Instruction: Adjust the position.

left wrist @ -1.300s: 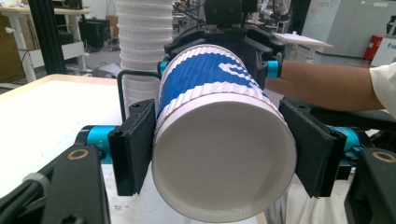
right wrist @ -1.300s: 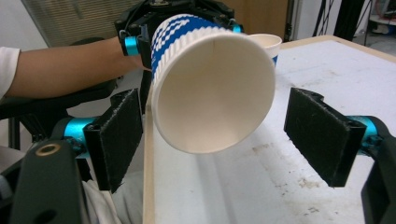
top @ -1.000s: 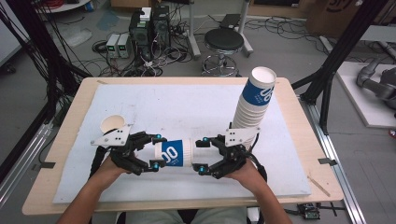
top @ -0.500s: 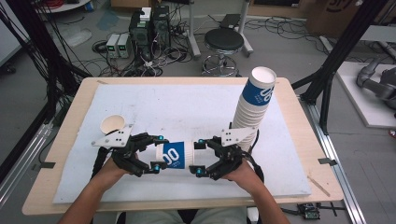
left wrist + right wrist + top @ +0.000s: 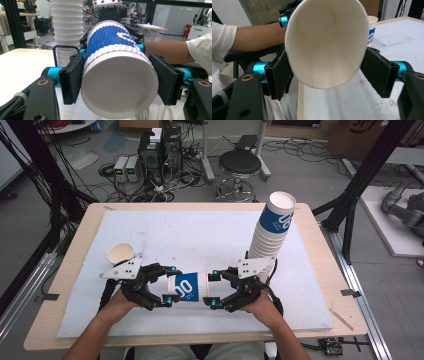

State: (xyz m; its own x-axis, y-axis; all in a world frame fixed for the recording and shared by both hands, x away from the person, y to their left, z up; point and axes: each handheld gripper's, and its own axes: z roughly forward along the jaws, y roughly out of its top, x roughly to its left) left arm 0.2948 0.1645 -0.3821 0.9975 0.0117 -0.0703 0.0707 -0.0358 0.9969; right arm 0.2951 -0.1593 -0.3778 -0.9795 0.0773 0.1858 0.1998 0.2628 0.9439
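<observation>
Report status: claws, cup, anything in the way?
Left claw shut on cup base. Right claw just closing round its open end, pads at the rim. Cup level between both. Stack behind right hand, single cup far left; neither blocks.

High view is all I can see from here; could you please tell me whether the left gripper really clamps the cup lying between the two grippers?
Observer: Yes, the left gripper has both pads pressed on the cup at its base end.
Operator: And the right gripper?
Observer: The right gripper has jaws that have just been closing; its pads meet the cup's wall near the mouth.
Operator: Is anything inside?
Observer: No, the right gripper view shows it empty.
</observation>
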